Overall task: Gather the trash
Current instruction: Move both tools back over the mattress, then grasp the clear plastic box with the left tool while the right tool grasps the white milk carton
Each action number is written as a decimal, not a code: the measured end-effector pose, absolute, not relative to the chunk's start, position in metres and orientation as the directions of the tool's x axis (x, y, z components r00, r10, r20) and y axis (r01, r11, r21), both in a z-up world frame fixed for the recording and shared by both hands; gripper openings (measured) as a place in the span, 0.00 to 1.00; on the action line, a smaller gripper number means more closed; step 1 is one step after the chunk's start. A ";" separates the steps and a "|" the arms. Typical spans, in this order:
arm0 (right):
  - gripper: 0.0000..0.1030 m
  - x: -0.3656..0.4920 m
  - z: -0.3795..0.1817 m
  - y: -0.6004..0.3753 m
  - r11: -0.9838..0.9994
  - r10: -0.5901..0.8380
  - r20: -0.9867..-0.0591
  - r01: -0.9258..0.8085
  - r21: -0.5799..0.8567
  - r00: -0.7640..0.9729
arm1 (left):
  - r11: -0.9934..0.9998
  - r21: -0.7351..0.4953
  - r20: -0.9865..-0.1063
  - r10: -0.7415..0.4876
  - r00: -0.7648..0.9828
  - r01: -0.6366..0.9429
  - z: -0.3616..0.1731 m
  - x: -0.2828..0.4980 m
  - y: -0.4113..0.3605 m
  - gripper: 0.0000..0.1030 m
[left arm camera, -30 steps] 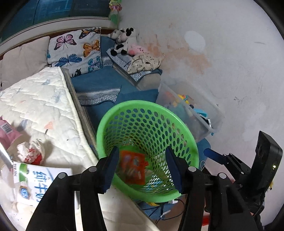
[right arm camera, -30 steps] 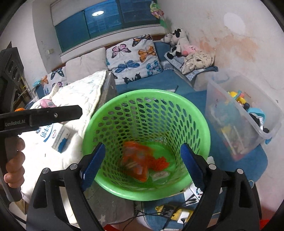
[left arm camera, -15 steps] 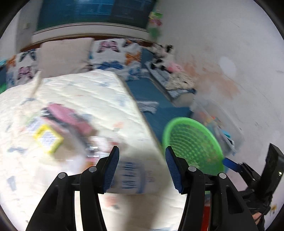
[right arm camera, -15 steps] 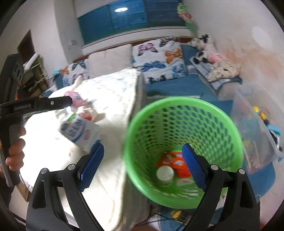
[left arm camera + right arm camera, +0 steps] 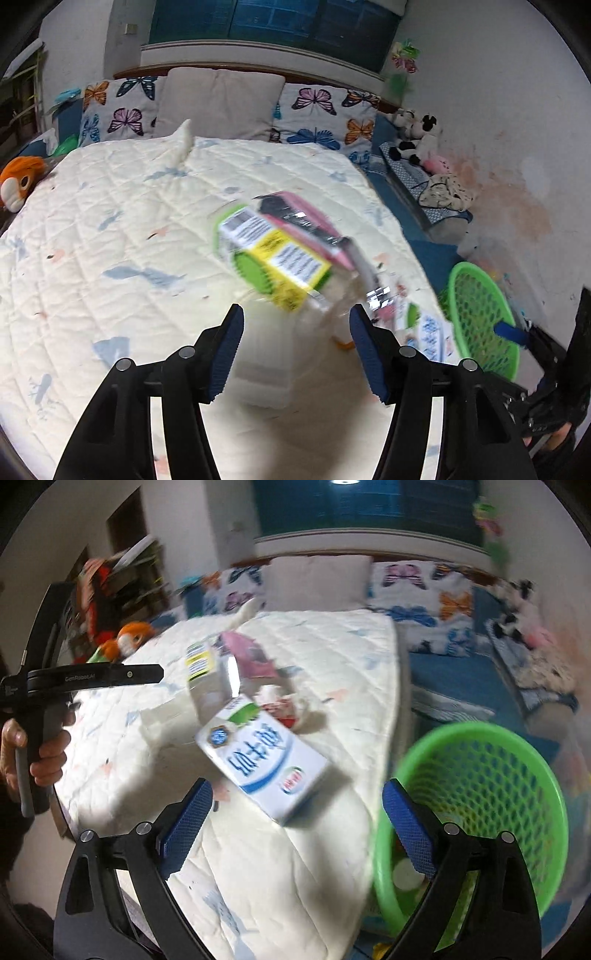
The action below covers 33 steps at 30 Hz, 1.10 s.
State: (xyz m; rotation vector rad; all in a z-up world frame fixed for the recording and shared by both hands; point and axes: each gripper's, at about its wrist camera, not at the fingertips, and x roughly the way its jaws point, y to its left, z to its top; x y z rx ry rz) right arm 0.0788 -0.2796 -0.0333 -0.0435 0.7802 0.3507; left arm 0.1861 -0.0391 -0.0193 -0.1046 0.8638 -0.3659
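Both grippers hang released over the bed (image 5: pixel 110 229), jaws just widened, nothing between them. Left gripper (image 5: pixel 295 350) faces a bottle (image 5: pixel 273 258) at 12 o'clock; right gripper (image 5: pixel 297 823) faces a carton (image 5: pixel 262 760), basket (image 5: pixel 517 794) at 3 o'clock.

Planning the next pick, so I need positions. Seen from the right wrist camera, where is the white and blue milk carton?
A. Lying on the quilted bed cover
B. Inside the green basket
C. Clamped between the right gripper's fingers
A: the milk carton lies on the quilted bed cover, left of the green basket and ahead of the open right gripper.
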 end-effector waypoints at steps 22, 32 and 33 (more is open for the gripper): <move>0.89 0.149 -0.069 -0.215 0.813 0.319 -0.803 -0.580 -0.041 0.503 | 0.912 -0.130 -0.738 -0.352 0.576 0.390 -0.065 0.174 -0.034 0.75; 0.82 0.145 -0.073 -0.215 0.810 0.308 -0.808 -0.584 -0.054 0.502 | 0.907 -0.104 -0.744 -0.343 0.573 0.408 -0.073 0.179 -0.045 0.64; 0.82 0.144 -0.071 -0.215 0.812 0.305 -0.806 -0.580 -0.057 0.507 | 0.906 -0.101 -0.743 -0.344 0.574 0.411 -0.073 0.179 -0.046 0.64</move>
